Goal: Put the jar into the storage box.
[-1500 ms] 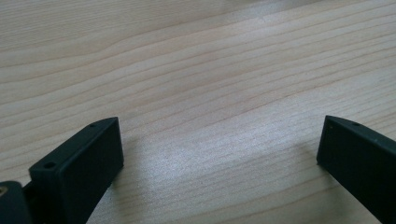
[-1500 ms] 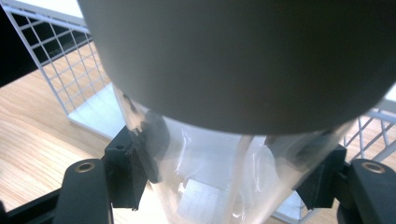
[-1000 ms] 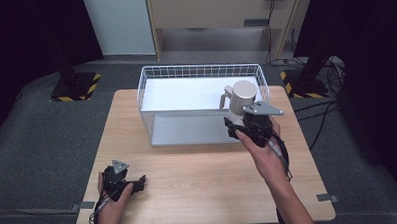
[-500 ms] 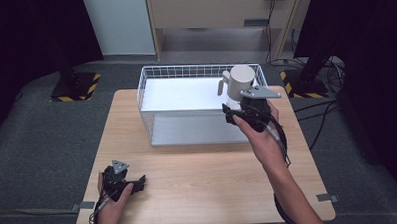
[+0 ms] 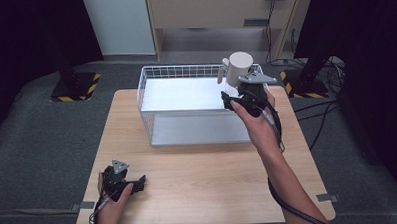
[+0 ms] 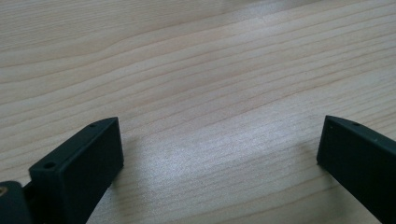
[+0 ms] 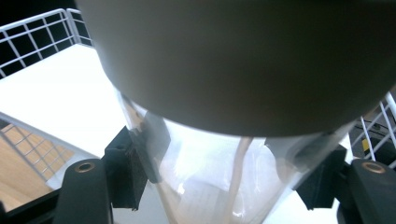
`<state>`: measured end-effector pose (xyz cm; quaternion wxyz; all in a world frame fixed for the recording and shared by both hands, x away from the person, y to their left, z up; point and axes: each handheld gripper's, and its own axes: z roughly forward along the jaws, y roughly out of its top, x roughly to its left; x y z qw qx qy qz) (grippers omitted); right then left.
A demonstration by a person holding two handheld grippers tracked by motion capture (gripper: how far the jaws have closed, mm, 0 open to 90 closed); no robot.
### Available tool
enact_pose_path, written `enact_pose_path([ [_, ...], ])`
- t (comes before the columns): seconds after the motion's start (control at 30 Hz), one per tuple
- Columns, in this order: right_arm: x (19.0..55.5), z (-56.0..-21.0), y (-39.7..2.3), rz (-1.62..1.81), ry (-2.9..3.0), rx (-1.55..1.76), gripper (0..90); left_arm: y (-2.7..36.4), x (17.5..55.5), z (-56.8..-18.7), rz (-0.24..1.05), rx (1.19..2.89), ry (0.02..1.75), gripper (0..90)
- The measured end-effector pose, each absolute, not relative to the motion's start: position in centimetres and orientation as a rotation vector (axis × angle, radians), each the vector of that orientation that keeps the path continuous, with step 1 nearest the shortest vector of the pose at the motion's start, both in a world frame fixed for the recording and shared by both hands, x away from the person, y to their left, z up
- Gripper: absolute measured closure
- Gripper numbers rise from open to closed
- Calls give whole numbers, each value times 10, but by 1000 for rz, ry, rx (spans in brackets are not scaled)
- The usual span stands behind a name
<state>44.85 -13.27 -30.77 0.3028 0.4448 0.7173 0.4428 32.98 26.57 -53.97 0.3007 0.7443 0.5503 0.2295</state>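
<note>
My right gripper (image 5: 234,92) is shut on a clear container (image 5: 239,65) with a wide pale lid and a small side spout. It holds the container upright above the right back part of the white wire basket (image 5: 145,101). In the right gripper view both pads (image 7: 140,168) press on the clear body (image 7: 219,186), with a thin tube inside and the lid (image 7: 233,70) overhead. At the table's front left, my left gripper (image 5: 137,183) rests open on the wood. Its jaws stand wide apart over bare wood in the left gripper view (image 6: 219,149).
The basket stands at the back middle of the wooden table (image 5: 214,191), and its white floor (image 7: 51,98) has nothing on it. Cables (image 5: 330,87) and dark stands lie on the floor beyond the table's right edge. A cable trails from my right gripper along the forearm.
My right gripper has carried the container up and farther back, from the basket's front right wall to over its right back part. The left gripper has stayed where it was.
</note>
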Motion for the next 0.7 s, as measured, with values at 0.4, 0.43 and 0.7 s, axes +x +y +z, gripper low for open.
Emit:
enact_pose_path([
  [0.4, 481, -313, -129, 1161, 1884, 1222, 314, 266, 330, -540, 609, 1975, 1461, 0],
  [0.43, 483, -313, -128, 1162, 1883, 1225, 315, 266, 330, -540, 610, 1976, 1460, 0],
  [0.7, 497, -316, -122, 1163, 1891, 1239, 315, 266, 330, -540, 609, 1976, 1459, 0],
])
